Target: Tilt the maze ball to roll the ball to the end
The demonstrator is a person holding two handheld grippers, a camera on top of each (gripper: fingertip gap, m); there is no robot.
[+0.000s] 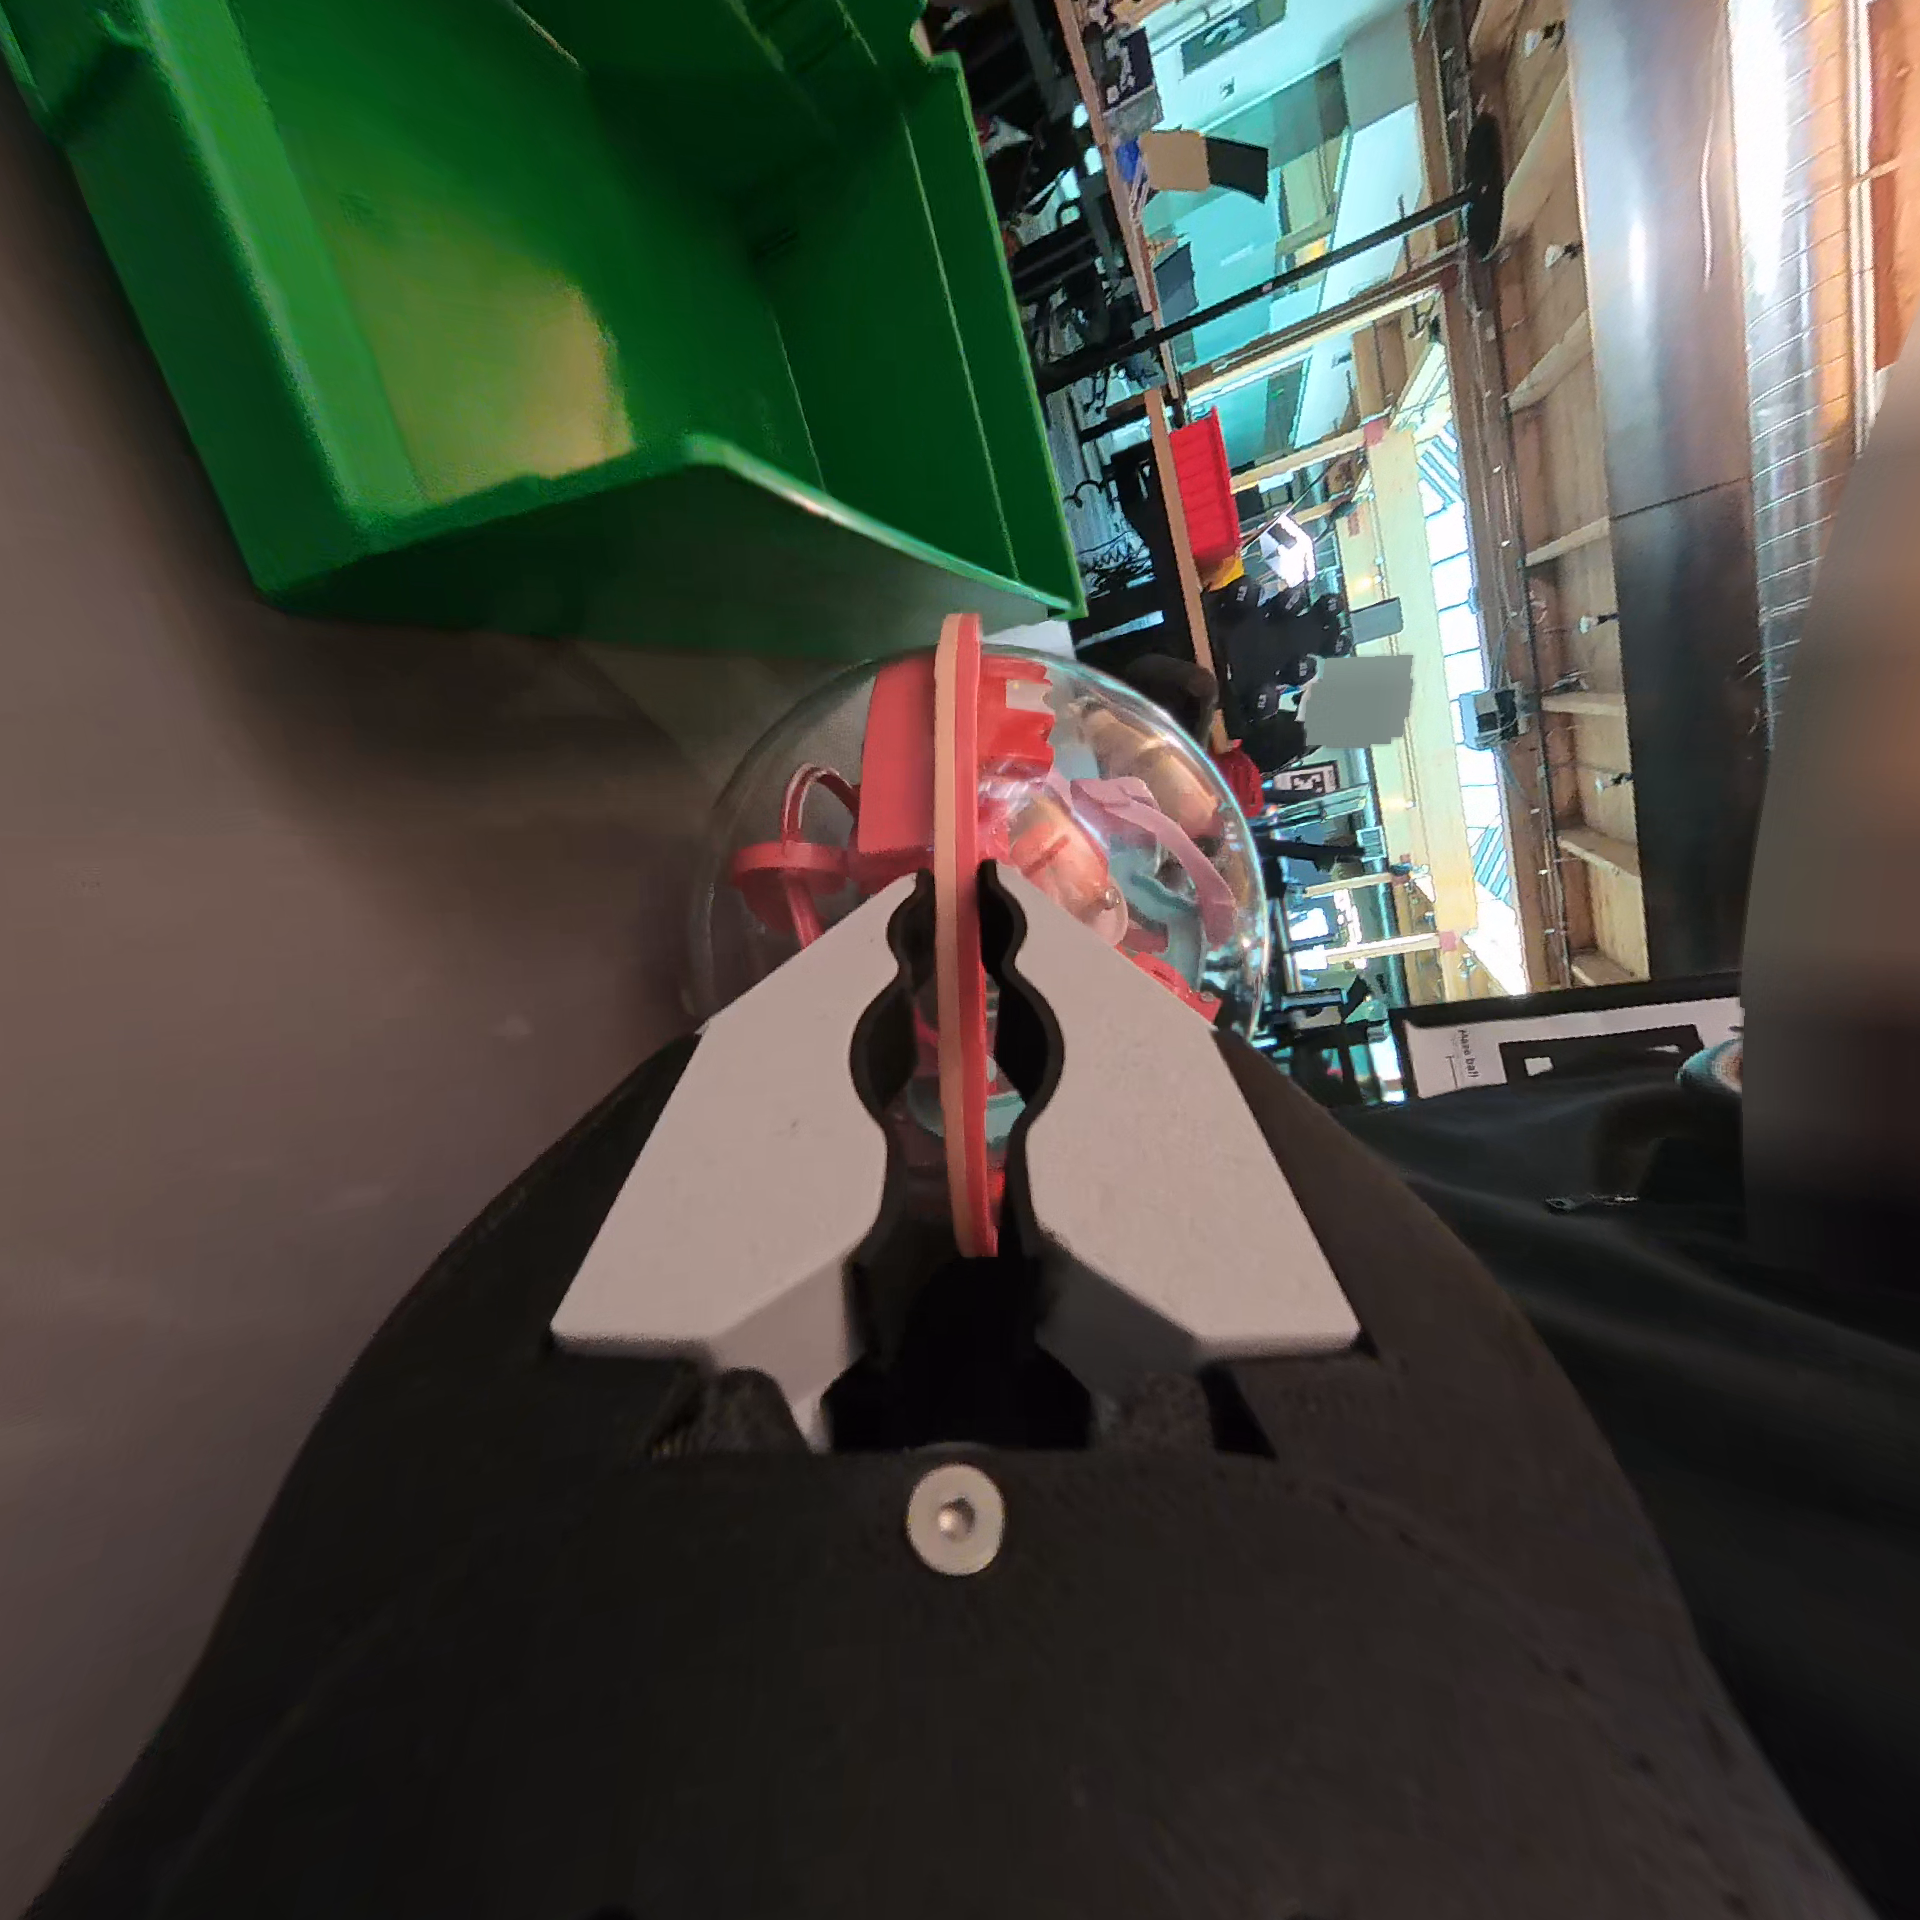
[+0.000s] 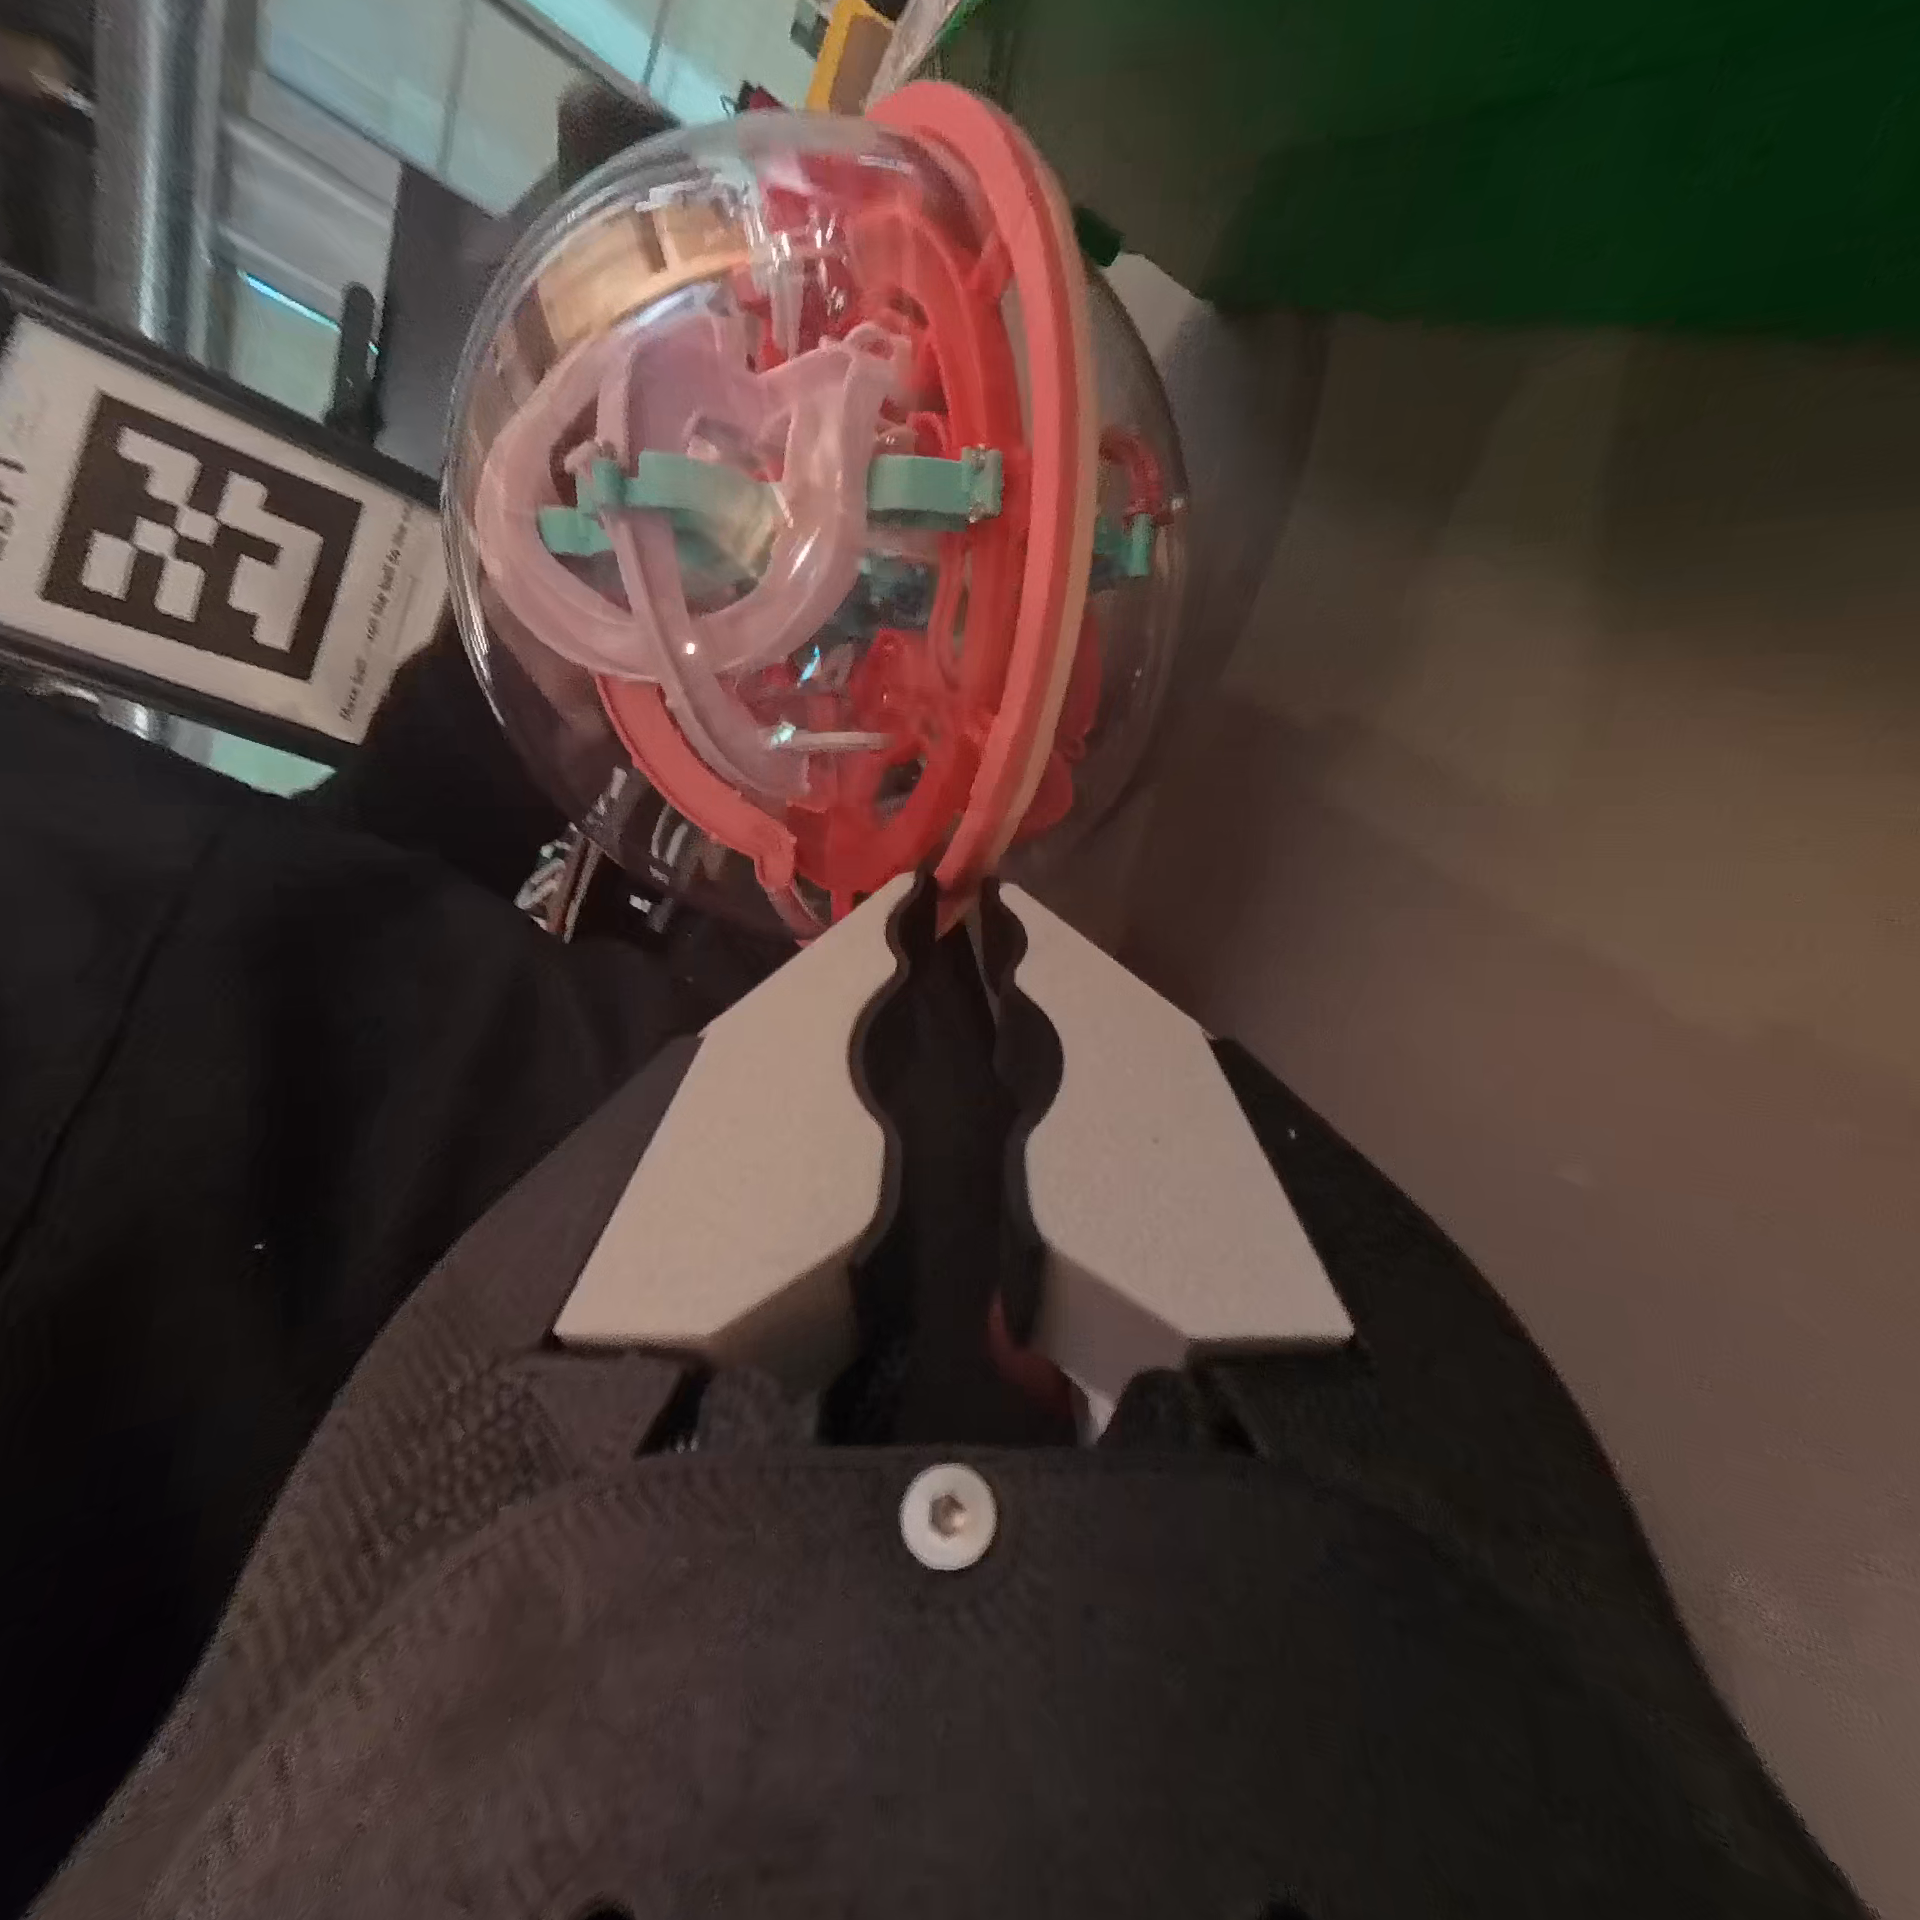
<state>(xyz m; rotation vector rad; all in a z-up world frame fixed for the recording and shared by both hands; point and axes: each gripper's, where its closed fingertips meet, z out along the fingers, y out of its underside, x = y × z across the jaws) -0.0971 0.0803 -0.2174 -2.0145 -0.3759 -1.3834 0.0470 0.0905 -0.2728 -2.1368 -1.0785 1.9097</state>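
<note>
Now both our grippers, left gripper and right gripper, clamp the red equator rim of the maze ball, held aloft near a green bin. We judge tilting underway; next, gently coax the steel ball along pink tracks.

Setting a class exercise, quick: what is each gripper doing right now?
Left gripper: closed on the red rim of the maze ball.
Right gripper: closed on the same rim, at another spot.
</note>
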